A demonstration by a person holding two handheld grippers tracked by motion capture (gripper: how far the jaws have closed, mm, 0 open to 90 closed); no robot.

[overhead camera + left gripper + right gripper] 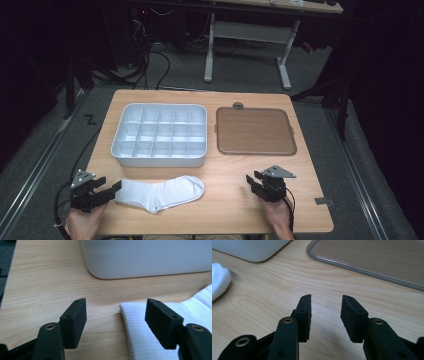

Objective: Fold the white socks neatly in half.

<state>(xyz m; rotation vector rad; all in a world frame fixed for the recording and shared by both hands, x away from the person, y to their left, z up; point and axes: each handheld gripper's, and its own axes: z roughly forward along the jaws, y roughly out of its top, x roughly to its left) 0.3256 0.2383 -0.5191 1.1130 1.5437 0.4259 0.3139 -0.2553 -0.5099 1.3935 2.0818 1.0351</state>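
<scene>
A white sock lies flat on the wooden table near its front edge, cuff to the left. My left gripper is open at the cuff. In the left gripper view its jaws stand wide apart, the right one over the ribbed cuff of the sock and the left one over bare wood. My right gripper is open to the right of the sock's toe, apart from it. Nothing lies between its jaws, and the sock's toe shows at the far left.
A white box with several compartments stands behind the sock; its wall is close ahead of the left gripper. A brown, clear-rimmed lid lies to its right. A small grey knob and a grey tab sit near the table edges.
</scene>
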